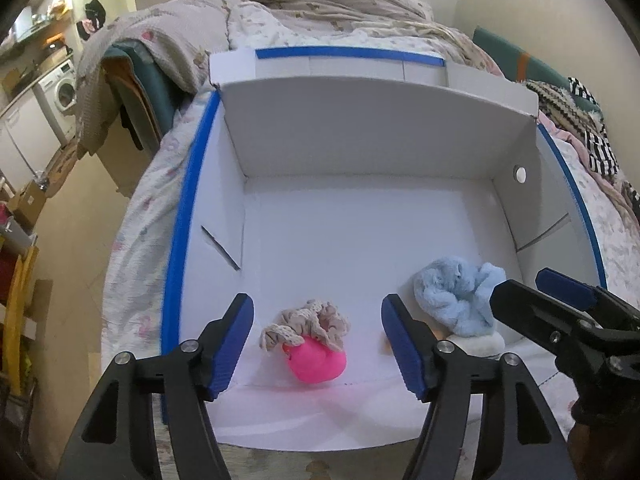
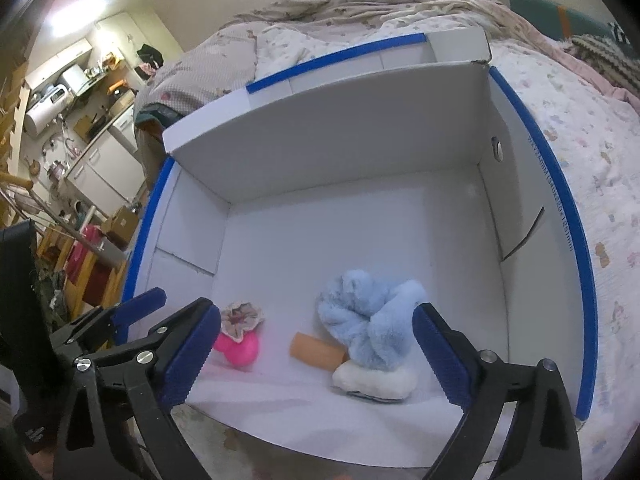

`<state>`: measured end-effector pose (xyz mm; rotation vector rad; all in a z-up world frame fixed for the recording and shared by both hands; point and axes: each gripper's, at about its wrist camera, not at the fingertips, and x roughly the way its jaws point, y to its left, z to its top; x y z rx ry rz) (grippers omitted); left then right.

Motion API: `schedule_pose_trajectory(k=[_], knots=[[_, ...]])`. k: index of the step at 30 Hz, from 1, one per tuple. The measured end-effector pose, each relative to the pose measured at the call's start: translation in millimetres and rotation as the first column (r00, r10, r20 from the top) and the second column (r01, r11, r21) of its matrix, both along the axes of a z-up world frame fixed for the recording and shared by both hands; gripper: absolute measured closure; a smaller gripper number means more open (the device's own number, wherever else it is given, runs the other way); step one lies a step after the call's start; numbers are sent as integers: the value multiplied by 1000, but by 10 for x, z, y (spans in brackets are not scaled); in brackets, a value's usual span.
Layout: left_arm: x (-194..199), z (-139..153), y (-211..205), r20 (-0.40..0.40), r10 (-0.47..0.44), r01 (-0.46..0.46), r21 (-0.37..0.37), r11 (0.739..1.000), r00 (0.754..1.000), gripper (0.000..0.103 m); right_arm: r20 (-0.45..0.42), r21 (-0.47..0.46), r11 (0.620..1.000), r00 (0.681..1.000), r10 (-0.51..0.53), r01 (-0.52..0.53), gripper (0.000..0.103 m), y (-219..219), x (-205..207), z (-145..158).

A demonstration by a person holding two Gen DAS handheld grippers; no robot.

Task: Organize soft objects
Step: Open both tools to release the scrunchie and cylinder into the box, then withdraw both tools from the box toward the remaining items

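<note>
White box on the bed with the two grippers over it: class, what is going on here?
A person holds both grippers open above the white cardboard box. The left gripper frames a pink ball with a beige crocheted frill. The right gripper frames a fluffy light-blue fabric bundle, a cream pad and a tan cylinder. Nothing is gripped.

the right gripper (image 2: 316,356), jaws spread wide, hangs over a white box (image 2: 320,136) holding a blue fluffy scrunchie (image 2: 368,320), pink ball (image 2: 240,348) and tan cylinder (image 2: 316,350).

Left gripper (image 1: 318,346) and right gripper (image 2: 316,354) hover side by side, jaws spread wide.
</note>
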<state>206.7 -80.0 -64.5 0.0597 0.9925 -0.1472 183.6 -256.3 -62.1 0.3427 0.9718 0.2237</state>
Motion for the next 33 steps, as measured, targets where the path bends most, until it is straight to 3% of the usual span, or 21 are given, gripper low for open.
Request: schedule_pose_trajectory(k=[17,33], knots=[[-209,247,226,56,52,-50,-34,998,997,38,61,30,999,998,-29,27,0,-61,-118,129],[-511,451,410,98,67,-64,-30,997,993,38,102,17,999,994,-49,48,0,-78,-481,339]])
